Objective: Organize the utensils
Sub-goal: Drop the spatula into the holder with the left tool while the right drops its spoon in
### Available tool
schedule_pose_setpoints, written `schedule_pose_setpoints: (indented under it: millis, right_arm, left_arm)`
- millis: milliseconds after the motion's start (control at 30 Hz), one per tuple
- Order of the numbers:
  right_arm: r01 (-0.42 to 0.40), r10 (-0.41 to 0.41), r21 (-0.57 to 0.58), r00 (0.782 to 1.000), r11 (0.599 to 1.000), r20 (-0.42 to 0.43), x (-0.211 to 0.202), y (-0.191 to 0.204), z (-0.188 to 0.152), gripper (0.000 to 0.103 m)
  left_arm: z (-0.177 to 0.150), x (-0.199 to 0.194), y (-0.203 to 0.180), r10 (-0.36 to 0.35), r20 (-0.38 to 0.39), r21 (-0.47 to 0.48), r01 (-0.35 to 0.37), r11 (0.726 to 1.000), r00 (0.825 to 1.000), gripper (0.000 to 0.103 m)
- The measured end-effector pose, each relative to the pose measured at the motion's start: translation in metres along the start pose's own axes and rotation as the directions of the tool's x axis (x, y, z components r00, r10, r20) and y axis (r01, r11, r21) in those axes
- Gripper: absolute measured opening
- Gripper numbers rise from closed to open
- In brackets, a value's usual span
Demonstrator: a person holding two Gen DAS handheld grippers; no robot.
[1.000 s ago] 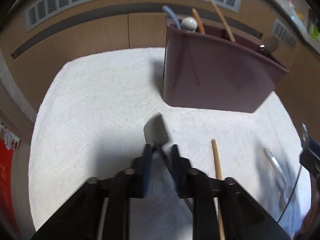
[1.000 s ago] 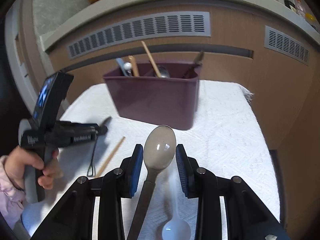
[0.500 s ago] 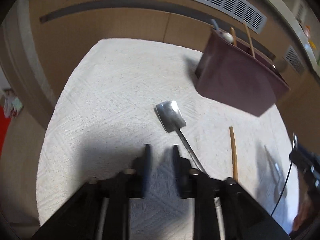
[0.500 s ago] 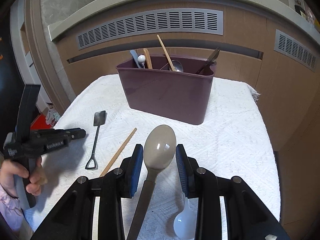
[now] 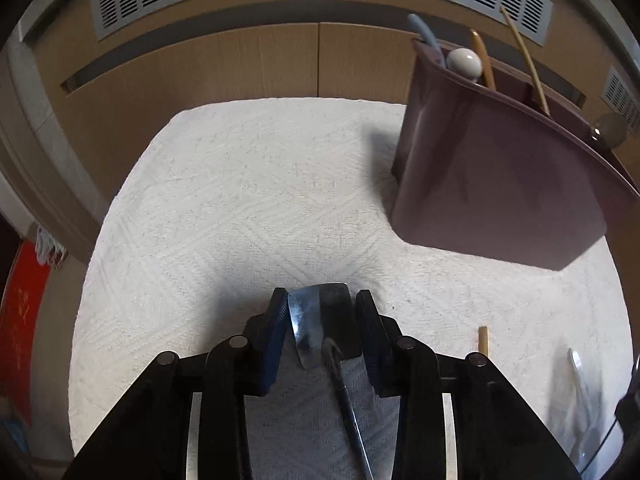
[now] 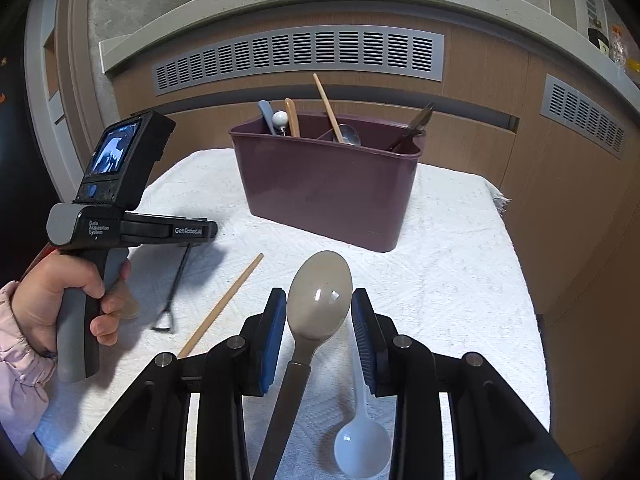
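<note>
A small metal shovel-shaped spoon (image 5: pixel 316 320) lies on the white cloth (image 5: pixel 240 220). Its head sits between the pads of my left gripper (image 5: pixel 320 300), whose jaws are closing, and it spans the gap from pad to pad. In the right wrist view its thin handle (image 6: pixel 176 280) trails out from under the left gripper (image 6: pixel 208 232). My right gripper (image 6: pixel 319 294) is shut on a beige spoon (image 6: pixel 320 308) and holds it by the bowl above the cloth. The maroon utensil bin (image 6: pixel 328 192) stands at the back with several utensils upright in it.
A wooden chopstick (image 6: pixel 224 304) lies on the cloth between the two grippers. Under the right gripper lies a white plastic spoon (image 6: pixel 362 452). A person's hand (image 6: pixel 60 292) holds the left gripper's handle. Wooden cabinet fronts with vents rise behind the table.
One second ago the left gripper held the shovel spoon by its neck. It then let go and drew back, and now its jaws stand around the spoon's head. The right gripper kept its spoon.
</note>
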State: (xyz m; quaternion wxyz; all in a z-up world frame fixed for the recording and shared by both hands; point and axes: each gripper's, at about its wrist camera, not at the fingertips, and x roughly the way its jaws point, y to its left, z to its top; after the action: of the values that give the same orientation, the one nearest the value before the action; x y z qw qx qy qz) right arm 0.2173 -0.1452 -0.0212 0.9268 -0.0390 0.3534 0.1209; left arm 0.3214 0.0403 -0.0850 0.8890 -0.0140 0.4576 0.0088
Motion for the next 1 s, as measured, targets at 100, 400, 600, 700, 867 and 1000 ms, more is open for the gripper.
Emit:
schedule_pose_setpoints:
  millis: [100,400,600,700,867,1000]
  right_arm:
    - [-0.006,0.006,0.011,1.0,1.0,0.02,-0.004,-0.003,0.002,0.03]
    - [-0.077,0.074,0.044,0.996,0.996,0.051,-0.018,-0.005,0.011,0.03]
    - [-0.098,0.095,0.051,0.994,0.994,0.051,-0.026,-0.004,0.015,0.03]
    - [-0.085,0.083,0.042,0.994,0.995,0.065,-0.031,-0.003,0.017,0.03]
    - [-0.083,0.081,0.022,0.992,0.996,0.094,-0.042,0.002,0.02,0.03]
    - [-0.087,0.085,0.007,0.989,0.996,0.117,-0.049,0.005,0.022,0.03]
  left_arm:
    - [-0.011,-0.019,0.003,-0.045,0.053,0.017,0.044,0.999,0.998,0.035]
    - [-0.045,-0.108,0.004,-0.151,0.268,0.059,0.14,0.988,0.951,0.034]
    - [-0.05,-0.132,0.002,-0.206,0.304,0.068,0.195,0.978,0.93,0.033]
    - [-0.054,-0.141,0.001,-0.22,0.324,0.068,0.209,0.976,0.92,0.033]
    - [-0.056,-0.156,0.0,-0.224,0.348,0.079,0.21,0.975,0.91,0.033]
    - [-0.054,-0.165,0.001,-0.23,0.366,0.083,0.214,0.973,0.902,0.033]
